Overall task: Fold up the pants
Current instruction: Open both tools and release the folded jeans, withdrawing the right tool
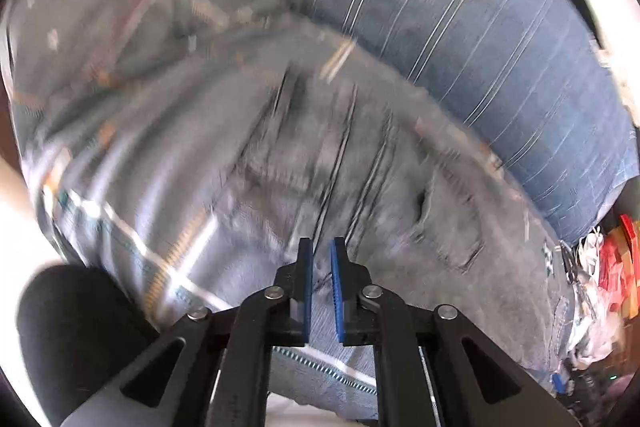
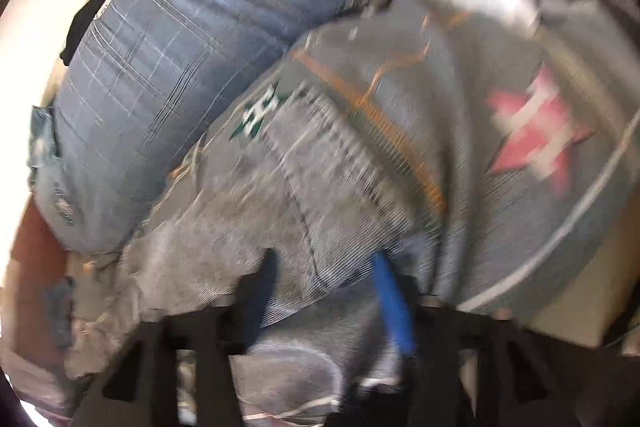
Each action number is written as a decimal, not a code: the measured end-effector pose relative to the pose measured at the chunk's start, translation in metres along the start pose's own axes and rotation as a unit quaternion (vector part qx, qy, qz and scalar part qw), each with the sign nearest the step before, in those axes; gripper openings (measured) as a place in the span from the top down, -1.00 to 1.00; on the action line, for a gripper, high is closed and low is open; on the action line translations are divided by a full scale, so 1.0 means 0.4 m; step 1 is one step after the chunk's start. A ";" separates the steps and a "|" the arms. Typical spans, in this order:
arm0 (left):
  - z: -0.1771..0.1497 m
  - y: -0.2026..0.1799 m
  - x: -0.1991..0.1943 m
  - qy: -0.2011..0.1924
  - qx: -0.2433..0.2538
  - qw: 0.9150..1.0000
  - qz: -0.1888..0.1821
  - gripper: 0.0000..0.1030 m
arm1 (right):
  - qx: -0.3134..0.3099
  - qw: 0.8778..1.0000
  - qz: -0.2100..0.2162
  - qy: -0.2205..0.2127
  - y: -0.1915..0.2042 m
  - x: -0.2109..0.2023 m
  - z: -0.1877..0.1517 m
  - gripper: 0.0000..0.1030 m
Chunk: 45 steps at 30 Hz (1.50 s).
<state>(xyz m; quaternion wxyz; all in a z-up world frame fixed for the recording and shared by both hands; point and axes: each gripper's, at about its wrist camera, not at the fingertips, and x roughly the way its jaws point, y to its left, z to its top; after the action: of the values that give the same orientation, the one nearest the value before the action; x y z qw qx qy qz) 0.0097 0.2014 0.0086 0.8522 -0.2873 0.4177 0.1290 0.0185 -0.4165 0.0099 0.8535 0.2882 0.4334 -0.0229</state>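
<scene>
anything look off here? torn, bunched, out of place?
The grey jeans are rumpled, not flat, and carry slashed rips across the leg, possibly styling. Both views are motion-blurred, so finer damage can't be judged.

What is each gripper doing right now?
Left gripper: nearly shut, pinching the grey jeans.
Right gripper: open, jeans fabric between its fingers.

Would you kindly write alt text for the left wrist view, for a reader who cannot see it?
The left claw, its blue pads nearly together with only a narrow gap, points at a grey pair of jeans that fills most of the motion-blurred frame. Behind it lies a blue fabric with thin white stripes, and colourful clutter sits at the right edge.
</scene>
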 end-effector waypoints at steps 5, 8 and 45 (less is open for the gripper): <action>0.055 -0.104 -0.040 -0.047 0.082 0.995 -0.008 0.11 | -0.005 0.996 0.094 0.000 0.063 -0.010 0.037 -0.17; 0.059 -0.149 0.041 -0.026 0.122 0.992 -0.006 0.04 | -0.016 0.996 0.079 0.041 0.064 0.083 0.042 -0.18; 0.023 -0.091 0.252 -0.021 0.208 0.977 0.031 -0.64 | -0.540 0.825 0.007 0.165 1.068 0.742 -0.245 0.88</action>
<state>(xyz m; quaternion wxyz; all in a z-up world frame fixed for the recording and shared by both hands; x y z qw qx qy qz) 0.0948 0.1757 -0.0523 0.8974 -0.0876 0.4264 0.0718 0.2557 0.0519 -0.0568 0.7887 -0.2159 0.5090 0.2687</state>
